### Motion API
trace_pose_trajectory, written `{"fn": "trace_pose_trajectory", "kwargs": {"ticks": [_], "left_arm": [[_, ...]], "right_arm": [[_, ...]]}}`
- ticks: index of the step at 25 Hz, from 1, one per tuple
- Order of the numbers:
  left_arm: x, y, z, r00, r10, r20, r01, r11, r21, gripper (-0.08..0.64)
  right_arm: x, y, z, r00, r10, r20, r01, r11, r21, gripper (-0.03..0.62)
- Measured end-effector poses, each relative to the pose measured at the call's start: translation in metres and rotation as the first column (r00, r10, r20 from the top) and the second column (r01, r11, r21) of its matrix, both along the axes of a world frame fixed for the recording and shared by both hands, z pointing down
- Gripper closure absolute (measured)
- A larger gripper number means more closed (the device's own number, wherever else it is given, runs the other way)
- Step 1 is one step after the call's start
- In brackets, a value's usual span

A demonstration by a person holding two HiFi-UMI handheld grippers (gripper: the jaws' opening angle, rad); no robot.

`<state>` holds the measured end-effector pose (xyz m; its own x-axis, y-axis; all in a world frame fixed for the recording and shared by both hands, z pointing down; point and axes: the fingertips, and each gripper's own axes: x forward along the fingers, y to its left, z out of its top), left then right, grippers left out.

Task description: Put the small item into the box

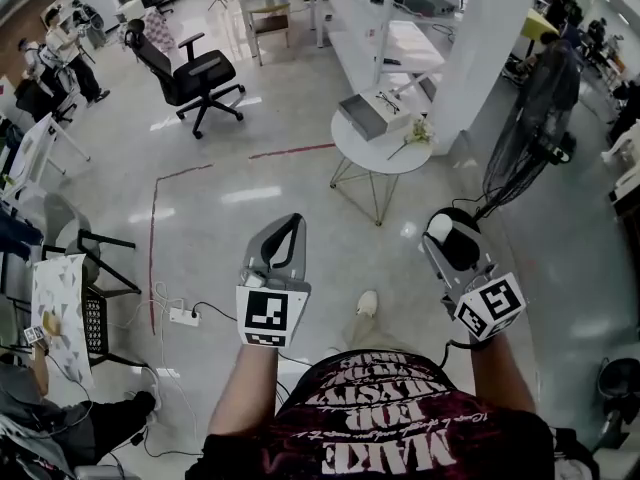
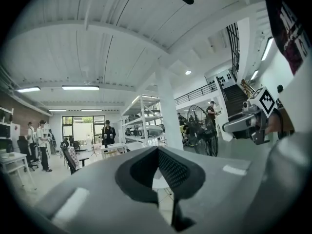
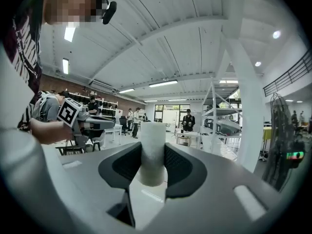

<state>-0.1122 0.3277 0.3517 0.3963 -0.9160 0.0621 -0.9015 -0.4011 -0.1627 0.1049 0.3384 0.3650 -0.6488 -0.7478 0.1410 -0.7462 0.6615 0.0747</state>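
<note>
Well short of the round tabletop (image 1: pixel 392 160), the right claw (image 3: pixel 153 163) pinches a small white cylinder (image 3: pixel 153 147) upright, apparently for carrying to the grey box (image 1: pixel 372 114) on the tabletop's far-left edge; the left claw (image 2: pixel 157 150) is pressed together, empty.

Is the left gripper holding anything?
No, the left gripper is shut, with nothing between its jaws.

A round white table (image 1: pixel 362 158) carries a grey box (image 1: pixel 365 114) — a flower sprig (image 1: pixel 413 136) beside it.
</note>
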Motion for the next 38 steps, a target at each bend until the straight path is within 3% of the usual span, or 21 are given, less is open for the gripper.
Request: {"fn": "trace_pose_trajectory", "kwargs": {"ticks": [5, 12, 23, 38], "left_arm": [[0.020, -0.023, -0.007, 0.998, 0.045, 0.035, -0.046, 0.999, 0.024, 0.560], [0.033, -0.070, 0.013, 0.997, 0.067, 0.048, -0.065, 0.997, -0.037, 0.559], [0.047, -0.142, 0.031, 0.996, 0.078, 0.036, -0.075, 0.993, -0.093, 0.558], [0.100, -0.238, 0.009, 0.995, 0.095, 0.040, -0.092, 0.993, -0.072, 0.558]], "right_arm": [[-0.007, -0.023, 0.003, 0.999, -0.029, -0.025, 0.029, 0.999, 0.031, 0.425], [0.018, -0.075, 0.033, 1.000, 0.020, -0.002, -0.021, 0.997, -0.074, 0.425], [0.022, -0.148, 0.036, 1.000, -0.005, 0.007, 0.006, 0.997, -0.078, 0.425], [0.048, -0.247, 0.031, 0.996, -0.081, 0.027, 0.083, 0.993, -0.080, 0.425]]}}
